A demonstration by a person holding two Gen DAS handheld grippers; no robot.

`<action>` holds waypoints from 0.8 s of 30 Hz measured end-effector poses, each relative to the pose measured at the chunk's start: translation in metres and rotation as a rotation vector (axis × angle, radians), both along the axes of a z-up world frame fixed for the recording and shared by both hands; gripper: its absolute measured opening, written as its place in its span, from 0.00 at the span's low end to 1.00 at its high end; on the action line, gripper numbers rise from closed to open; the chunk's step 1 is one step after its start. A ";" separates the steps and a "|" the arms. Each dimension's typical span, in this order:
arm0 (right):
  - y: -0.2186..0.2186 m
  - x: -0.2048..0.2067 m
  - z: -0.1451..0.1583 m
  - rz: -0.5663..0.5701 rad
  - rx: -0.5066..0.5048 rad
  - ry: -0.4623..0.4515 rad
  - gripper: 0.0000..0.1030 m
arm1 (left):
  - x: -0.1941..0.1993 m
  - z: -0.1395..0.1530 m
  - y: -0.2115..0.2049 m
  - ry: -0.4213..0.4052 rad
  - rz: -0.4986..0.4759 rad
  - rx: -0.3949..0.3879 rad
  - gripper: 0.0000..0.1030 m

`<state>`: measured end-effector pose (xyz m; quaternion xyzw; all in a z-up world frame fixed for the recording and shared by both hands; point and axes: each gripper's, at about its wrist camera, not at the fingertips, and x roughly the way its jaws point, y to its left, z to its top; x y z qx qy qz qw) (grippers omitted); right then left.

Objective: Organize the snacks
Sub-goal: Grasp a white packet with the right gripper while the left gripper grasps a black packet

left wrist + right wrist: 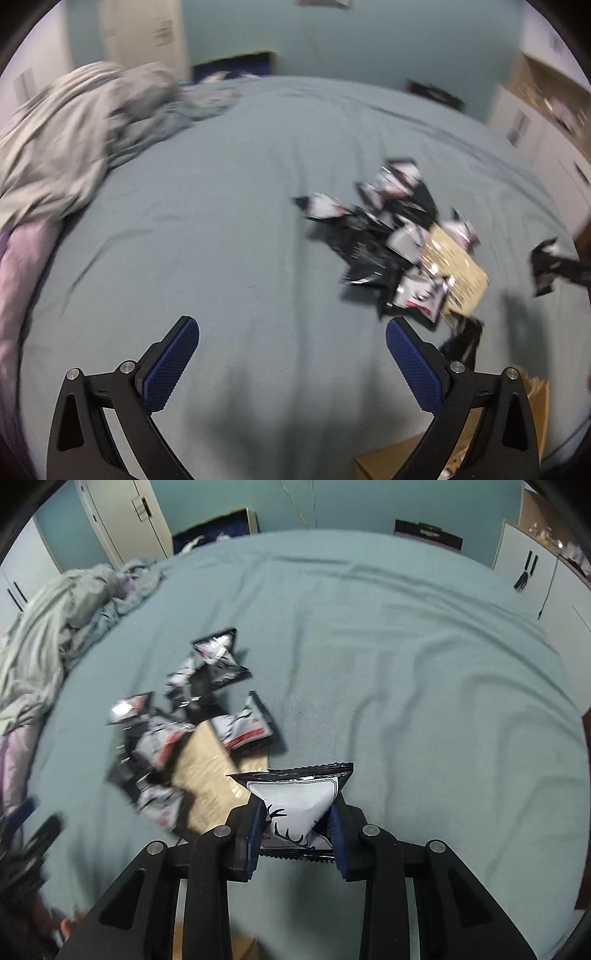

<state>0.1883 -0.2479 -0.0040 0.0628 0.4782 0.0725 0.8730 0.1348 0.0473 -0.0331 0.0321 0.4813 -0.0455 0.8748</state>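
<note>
We had the right gripper point(297, 834) clamped on one snack packet point(301, 801), pads squeezing its lower half so the pouch puckered between them, top seam sticking out forward above the bedsheet point(406, 664). Grip was on a puffy, slick bag, not on a seam, so we judged the main risk as the packet squirting out or rotating in the jaws if the hand swung fast. The left gripper point(291, 354) hung wide apart and empty over bare sheet, with nothing between its pads. Just to its right lay the pile of packets point(388, 236), heaped over a tan flat pouch point(454, 266); they overlapped, so a low pass could drag two at once or snag an edge and scatter the heap. One packet at the pile's near edge point(421, 295) sat close to the left gripper's right finger point(413, 369), so a sideways drift could knock it. The soft bed would give under a downward press, so a pinch there might catch fabric too. A cardboard box point(388, 461) showed at the bottom edge; we couldn't tell whether that was the destination. The crumpled blanket point(74, 140) sat well apart and posed no issue.
</note>
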 end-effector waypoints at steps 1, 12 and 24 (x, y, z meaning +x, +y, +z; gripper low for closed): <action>-0.004 -0.015 0.007 -0.001 0.011 -0.005 0.29 | 0.007 -0.005 -0.008 0.025 -0.057 0.006 1.00; -0.020 -0.181 0.009 -0.036 0.113 -0.066 0.29 | 0.070 -0.037 -0.055 0.101 -0.147 -0.041 0.83; 0.012 -0.172 0.000 -0.053 0.010 -0.069 0.29 | 0.053 -0.036 -0.028 0.153 -0.094 -0.197 0.32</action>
